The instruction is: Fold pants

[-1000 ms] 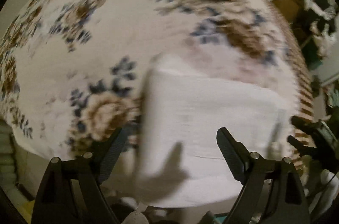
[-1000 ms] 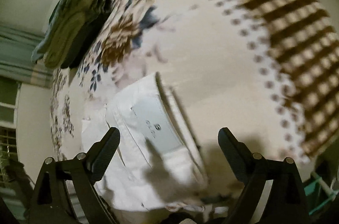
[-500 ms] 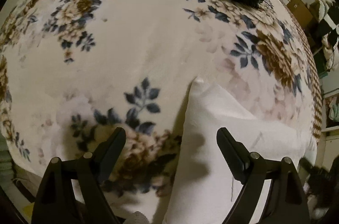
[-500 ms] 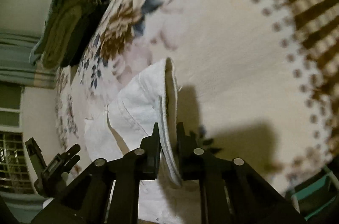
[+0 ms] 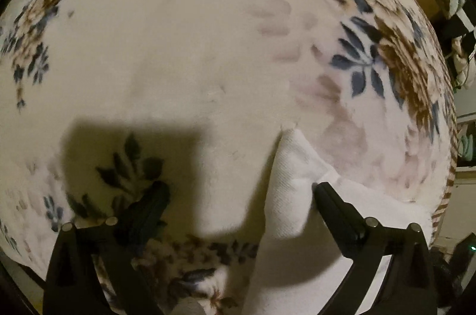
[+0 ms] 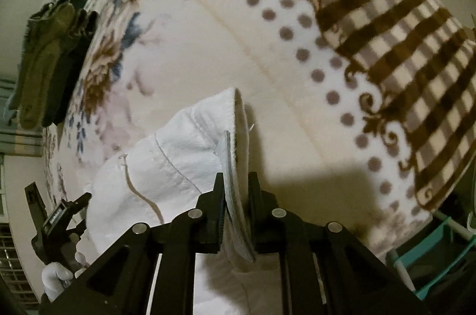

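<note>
White pants (image 6: 166, 166) lie on a floral blanket (image 6: 184, 53). My right gripper (image 6: 236, 187) is shut on the pants' waistband edge, which stands up between its fingers. In the left wrist view my left gripper (image 5: 238, 199) is open; a raised corner of the white pants (image 5: 291, 181) sits between its fingers, close to the right finger (image 5: 330, 202). The left gripper also shows at the lower left of the right wrist view (image 6: 56, 219), held by a white-gloved hand.
A stack of folded dark and green clothes (image 6: 50, 59) lies at the blanket's far side. A brown checked border (image 6: 386, 17) runs along the blanket's edge. A teal rack (image 6: 440, 249) stands beyond the bed corner.
My right gripper closed on the waistband and holds it up. My left gripper moved lower and closer to the pants corner, staying open.
</note>
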The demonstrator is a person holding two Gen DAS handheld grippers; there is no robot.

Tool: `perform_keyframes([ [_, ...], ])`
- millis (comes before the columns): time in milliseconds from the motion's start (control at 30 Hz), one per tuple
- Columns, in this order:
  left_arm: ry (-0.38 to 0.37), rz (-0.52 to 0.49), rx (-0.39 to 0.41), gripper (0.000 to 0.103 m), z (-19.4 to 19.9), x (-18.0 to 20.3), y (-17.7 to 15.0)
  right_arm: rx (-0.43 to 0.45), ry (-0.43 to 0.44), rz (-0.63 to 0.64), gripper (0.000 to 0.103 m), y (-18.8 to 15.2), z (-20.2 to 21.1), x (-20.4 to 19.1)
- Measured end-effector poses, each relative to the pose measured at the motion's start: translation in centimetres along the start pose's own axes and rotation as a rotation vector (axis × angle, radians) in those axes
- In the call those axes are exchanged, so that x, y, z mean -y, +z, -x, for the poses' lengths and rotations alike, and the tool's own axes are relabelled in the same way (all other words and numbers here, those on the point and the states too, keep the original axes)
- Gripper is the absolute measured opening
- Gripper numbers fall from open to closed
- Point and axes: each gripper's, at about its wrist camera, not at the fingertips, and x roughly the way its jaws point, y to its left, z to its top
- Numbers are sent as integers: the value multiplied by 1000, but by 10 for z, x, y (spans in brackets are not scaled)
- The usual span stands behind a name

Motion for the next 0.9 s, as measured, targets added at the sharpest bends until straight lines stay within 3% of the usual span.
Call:
perform_keyframes([
  [33,-6,-4,18,102,11,-2,-3,-16,14,-14,28,2,-1,3],
  [100,-8,-10,50,102,28,-5,-11,-36,64,-43,52,0,9,11],
  [233,-16,-12,74,102,60,-9,-48,-26,116,-77,63,-24,41,29],
  [367,11,-61,19,102,57,6,-98,-64,172,-227,65,-59,42,59],
  [533,56,-138,-59,102,25,33,-127,-121,288,-407,65,-87,4,71],
  [567,63,-146,-62,102,20,35,-130,-119,321,-431,64,-91,-3,69],
  [600,66,-151,-63,102,18,36,-131,-102,299,-435,60,-93,-5,65],
  [633,67,-153,-63,102,16,37,-132,-86,266,-424,46,-93,-5,62],
  [733,55,-144,-69,102,13,37,-127,-24,193,-365,18,-93,4,55],
  [900,34,-137,-86,102,11,35,-131,99,80,-227,16,-90,40,35],
])
